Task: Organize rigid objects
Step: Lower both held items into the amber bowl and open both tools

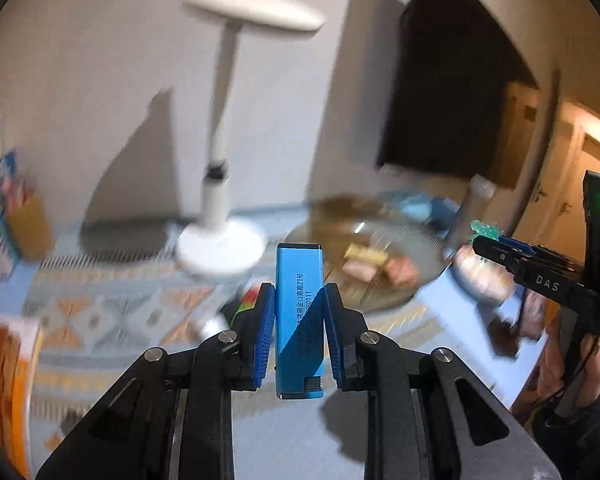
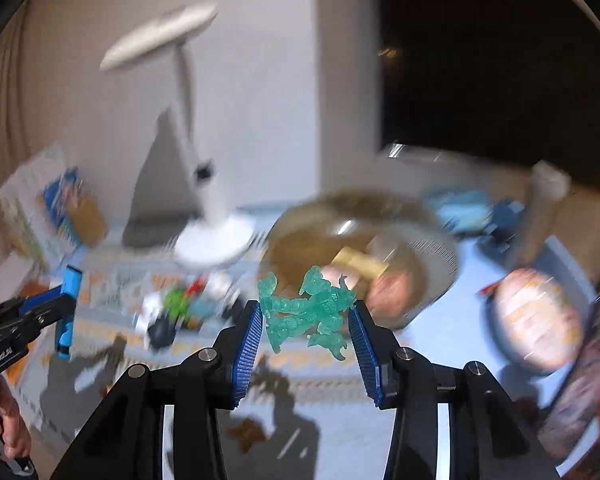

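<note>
Above a blue tablecloth with an orange and grey patterned band, both grippers hang clear of the surface, each with something between its blue ribbed pads. Clamped nearly shut, the left gripper grips a slim light-blue rectangular lighter upright, its black valve end low and near the camera. Dark print runs along the lighter's side: Chinese characters and digits ending "21号", the rest too small to read.

To the right, the right gripper stands partly closed on a translucent green cluster of small plastic figures, both pads touching its sides. Seen from the left wrist camera, that gripper's black body bears the white letters "DAS" and a green light glows on its upright part; a hand wraps its handle. The left gripper's body, seen from the right, carries white lettering too blurred to read.

Farther off stands a white desk lamp with a round base and a flat oval head. Right of it sits a brownish glass plate holding pale and pink blocks, motion-blurred. Colourful small toys lie near-left of the plate, and a printed box leans at the far left by the wall.
</note>
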Available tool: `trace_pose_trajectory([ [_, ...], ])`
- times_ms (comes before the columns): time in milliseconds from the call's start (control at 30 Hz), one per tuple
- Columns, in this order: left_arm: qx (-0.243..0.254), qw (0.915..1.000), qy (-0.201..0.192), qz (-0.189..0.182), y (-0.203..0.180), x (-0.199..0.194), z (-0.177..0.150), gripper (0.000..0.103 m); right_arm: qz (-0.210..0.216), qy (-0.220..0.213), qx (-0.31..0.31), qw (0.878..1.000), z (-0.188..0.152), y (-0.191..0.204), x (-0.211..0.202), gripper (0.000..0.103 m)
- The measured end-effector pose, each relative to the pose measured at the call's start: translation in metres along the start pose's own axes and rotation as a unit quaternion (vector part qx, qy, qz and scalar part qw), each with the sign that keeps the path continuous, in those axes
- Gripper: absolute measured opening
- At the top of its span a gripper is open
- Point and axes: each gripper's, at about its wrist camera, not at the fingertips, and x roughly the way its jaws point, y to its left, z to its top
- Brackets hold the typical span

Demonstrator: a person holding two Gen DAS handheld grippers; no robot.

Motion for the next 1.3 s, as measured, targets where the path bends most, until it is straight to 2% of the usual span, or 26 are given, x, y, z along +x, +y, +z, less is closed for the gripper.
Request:
trace_pose_trajectory([
  [133, 0.014, 0.9994, -0.019, -0.026, -0.03, 0.021, 0.041, 0.021, -0.029, -0.036, 0.031, 0.998, 0.039, -0.034, -0.009, 0.044],
  [267, 0.004, 0.9981, 0.004, -0.062, -0.053, 0.073, 0.064, 0.021, -0.046, -0.034, 0.063, 0.996, 0.057, -0.064, 0.01, 0.044],
  [367, -0.001, 0.997, 0.035, -0.069, -0.063, 0.118, 0.06, 0.021, -0.054, 0.005, 0.09, 0.995, 0.052, -0.084, 0.048, 0.044],
  [500, -0.011, 0.9936, 0.085, -0.073, -0.07, 0.178, 0.04, 0.021, -0.06, 0.061, 0.113, 0.99, 0.033, -0.105, 0.096, 0.044],
  [633, -0.016, 0.9896, 0.123, -0.073, -0.072, 0.215, 0.023, 0.021, -0.056, 0.11, 0.122, 0.985, 0.019, -0.12, 0.138, 0.044],
  [733, -0.012, 0.9883, 0.131, -0.078, -0.074, 0.23, 0.02, 0.022, -0.058, 0.121, 0.122, 0.983, 0.017, -0.125, 0.152, 0.044],
  [767, -0.011, 0.9891, 0.125, -0.076, -0.074, 0.231, 0.022, 0.03, -0.066, 0.123, 0.119, 0.983, 0.019, -0.126, 0.155, 0.05],
  [800, -0.011, 0.9905, 0.118, -0.07, -0.072, 0.229, 0.025, 0.05, -0.076, 0.122, 0.117, 0.983, 0.02, -0.128, 0.157, 0.063],
  [833, -0.014, 0.9916, 0.112, -0.064, -0.07, 0.226, 0.028, 0.059, -0.089, 0.112, 0.12, 0.982, 0.023, -0.13, 0.155, 0.066],
  [867, -0.019, 0.9933, 0.097, -0.061, -0.067, 0.219, 0.031, 0.072, -0.092, 0.104, 0.125, 0.982, 0.026, -0.133, 0.152, 0.066],
  [900, -0.023, 0.9948, 0.079, -0.06, -0.063, 0.21, 0.034, 0.078, -0.09, 0.098, 0.132, 0.982, 0.027, -0.134, 0.147, 0.066],
  [1033, -0.038, 0.9957, 0.054, -0.066, -0.049, 0.179, 0.046, 0.08, -0.07, 0.084, 0.156, 0.982, 0.029, -0.138, 0.128, 0.066],
  [1133, -0.05, 0.9964, 0.033, -0.061, -0.035, 0.143, 0.05, 0.08, -0.041, 0.085, 0.16, 0.983, 0.028, -0.127, 0.115, 0.066],
  [1300, -0.061, 0.9966, -0.018, -0.053, -0.017, 0.068, 0.055, 0.08, 0.008, 0.079, 0.131, 0.988, 0.033, -0.08, 0.08, 0.07],
])
